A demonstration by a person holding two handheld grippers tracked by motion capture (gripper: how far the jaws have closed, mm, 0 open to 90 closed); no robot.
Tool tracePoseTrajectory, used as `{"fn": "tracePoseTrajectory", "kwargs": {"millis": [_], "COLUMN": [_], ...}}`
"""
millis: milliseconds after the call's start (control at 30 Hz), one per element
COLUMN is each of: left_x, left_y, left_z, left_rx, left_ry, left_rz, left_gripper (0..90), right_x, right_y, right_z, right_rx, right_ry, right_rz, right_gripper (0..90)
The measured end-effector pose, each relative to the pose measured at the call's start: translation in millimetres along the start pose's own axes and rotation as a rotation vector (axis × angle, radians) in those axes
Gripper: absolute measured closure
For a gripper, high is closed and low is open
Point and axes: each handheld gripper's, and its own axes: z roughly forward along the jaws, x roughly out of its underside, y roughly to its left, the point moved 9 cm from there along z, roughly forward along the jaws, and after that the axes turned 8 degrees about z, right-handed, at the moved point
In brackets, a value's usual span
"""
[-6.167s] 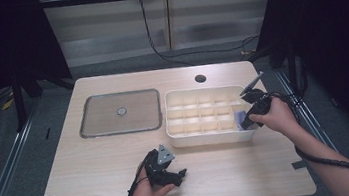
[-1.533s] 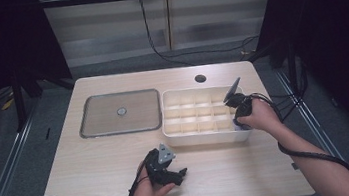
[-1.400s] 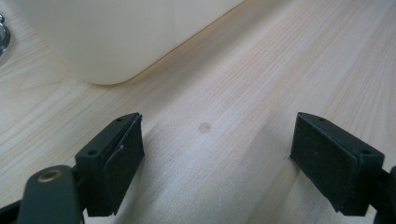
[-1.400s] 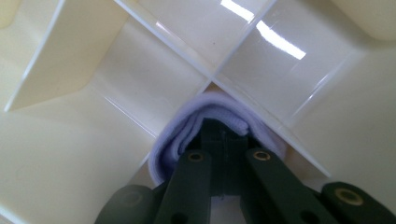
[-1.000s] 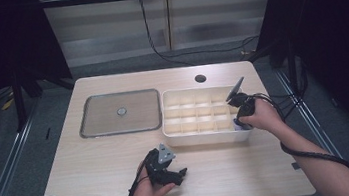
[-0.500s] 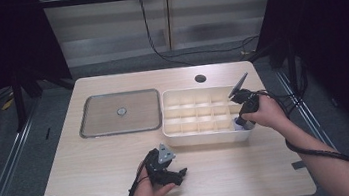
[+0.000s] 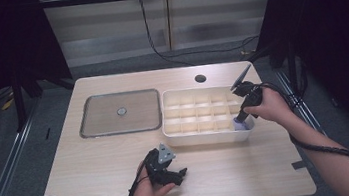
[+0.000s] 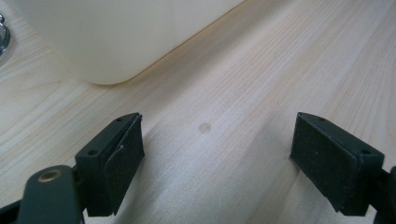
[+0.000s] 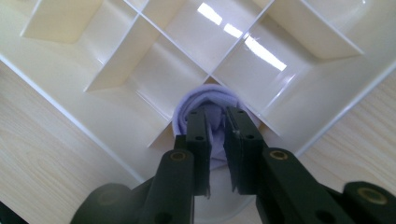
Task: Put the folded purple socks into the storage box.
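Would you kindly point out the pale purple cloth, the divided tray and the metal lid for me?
pale purple cloth (image 9: 205,100): right gripper view, its rolled top, in a corner compartment.
divided tray (image 7: 202,136): high view, its near outer wall.
metal lid (image 7: 104,115): high view, flat top left of the knob.

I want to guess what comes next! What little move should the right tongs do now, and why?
Probably open a little wider and lift straight up. The right tongs have just been opening, but the rolled pale-purple cloth, already sitting in a corner cell of the cream plastic divided box, is between the pads, so they might drag it out.
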Motion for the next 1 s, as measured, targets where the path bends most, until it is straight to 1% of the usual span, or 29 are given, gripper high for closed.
{"fn": "tracePoseTrajectory", "kwargs": {"millis": [167, 267, 333, 400, 500, 600, 733, 767, 833, 1000], "left_x": [0.1, 0.2, 0.2, 0.4, 0.2, 0.1, 0.2, 1.0, 0.9, 0.9], "left_y": [0.1, 0.0, 0.0, 0.2, 0.0, 0.0, 0.0, 0.6, 0.6, 0.6], "left_z": [0.0, -0.1, -0.1, -0.4, -0.1, -0.1, -0.2, -0.7, -0.7, -0.7], "left_rx": [-0.001, -0.001, -0.001, -0.003, 0.0, 0.0, 0.0, 0.002, 0.002, 0.002], "left_ry": [0.001, 0.002, 0.002, 0.006, 0.002, 0.001, 0.002, 0.011, 0.01, 0.01], "left_rz": [0.0, 0.0, 0.0, 0.001, 0.0, 0.0, 0.001, 0.013, 0.012, 0.012], "left_gripper": [16.6, 16.6, 16.6, 16.6, 16.6, 16.6, 16.6, 16.6, 16.6, 16.6], "right_x": [0.1, -0.1, 0.7, 1.7, 4.3, 5.8, 7.7, 8.3, 10.0, 14.6], "right_y": [0.0, 2.3, 3.4, 5.1, 7.1, 8.9, 13.2, 13.8, 15.5, 22.5], "right_z": [-6.0, -9.7, -13.0, -16.0, -18.5, -19.4, -21.6, -22.0, -21.6, -20.4], "right_rx": [0.001, -0.007, -0.008, -0.009, -0.007, -0.017, -0.035, -0.032, -0.033, -0.053], "right_ry": [-0.008, -0.031, -0.041, -0.053, -0.055, -0.06, -0.072, -0.072, -0.07, -0.074], "right_rz": [0.005, 0.007, -0.003, -0.008, -0.012, -0.019, -0.031, -0.031, -0.038, -0.057], "right_gripper": [69.5, 62.8, 59.6, 57.4, 54.4, 49.6, 45.8, 44.6, 41.9, 36.7]}}
